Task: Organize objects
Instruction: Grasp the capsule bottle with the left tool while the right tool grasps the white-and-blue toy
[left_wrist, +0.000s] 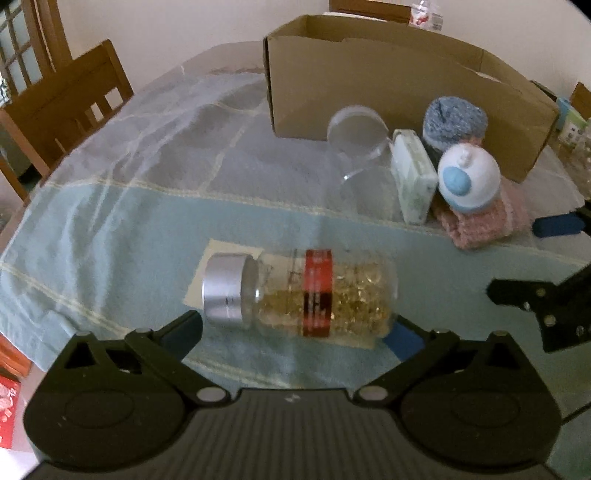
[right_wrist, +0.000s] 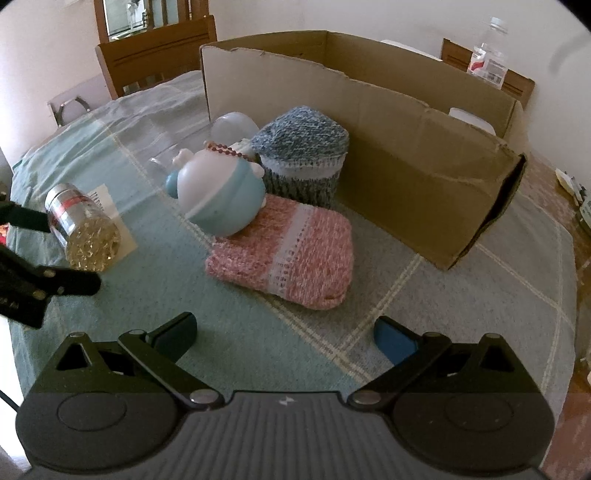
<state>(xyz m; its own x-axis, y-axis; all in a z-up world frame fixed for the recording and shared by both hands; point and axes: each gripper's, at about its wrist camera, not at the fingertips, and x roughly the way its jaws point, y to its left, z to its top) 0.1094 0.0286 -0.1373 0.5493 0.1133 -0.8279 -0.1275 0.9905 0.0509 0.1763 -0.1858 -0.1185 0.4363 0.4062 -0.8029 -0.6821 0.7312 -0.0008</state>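
A clear bottle (left_wrist: 299, 295) with a silver cap, a red label and golden capsules lies on its side on a paper slip. My left gripper (left_wrist: 295, 332) is open, one finger by the cap and the other by the base. The right wrist view shows the same bottle (right_wrist: 83, 229) between those black fingers. My right gripper (right_wrist: 286, 332) is open with nothing in it, just in front of a pink knitted pouch (right_wrist: 288, 254). A white-and-blue round toy (right_wrist: 221, 192) rests on the pouch, with a blue knitted piece (right_wrist: 303, 155) behind it.
An open cardboard box (right_wrist: 406, 166) stands behind the pile on the checked tablecloth (left_wrist: 129, 221). A clear round container (left_wrist: 354, 129) and a small white pack (left_wrist: 412, 173) lie beside the toy. Wooden chairs (left_wrist: 70, 103) stand at the table's far side, and a water bottle (right_wrist: 487, 55) beyond the box.
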